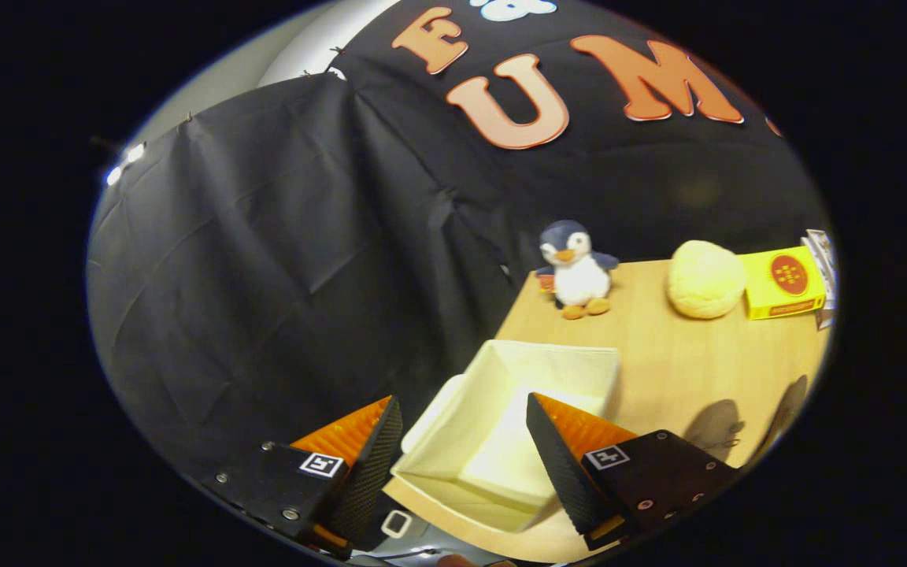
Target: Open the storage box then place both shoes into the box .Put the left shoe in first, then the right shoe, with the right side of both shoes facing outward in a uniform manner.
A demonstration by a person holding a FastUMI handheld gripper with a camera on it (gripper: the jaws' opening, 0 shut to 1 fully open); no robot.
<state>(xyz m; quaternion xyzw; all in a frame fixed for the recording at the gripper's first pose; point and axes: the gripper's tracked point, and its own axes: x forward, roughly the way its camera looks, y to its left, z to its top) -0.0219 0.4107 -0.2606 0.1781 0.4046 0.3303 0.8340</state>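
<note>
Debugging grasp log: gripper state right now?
Gripper: open, holding nothing, fingers spread over the near corner of the open storage box.

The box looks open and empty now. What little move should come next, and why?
Probably swing the hand-held gripper away from the storage box toward the dark shape, perhaps a shoe, on the table beside it. The box is open with nothing inside, and the fingers are spread, holding nothing, so fetching the left shoe seems due.
</note>
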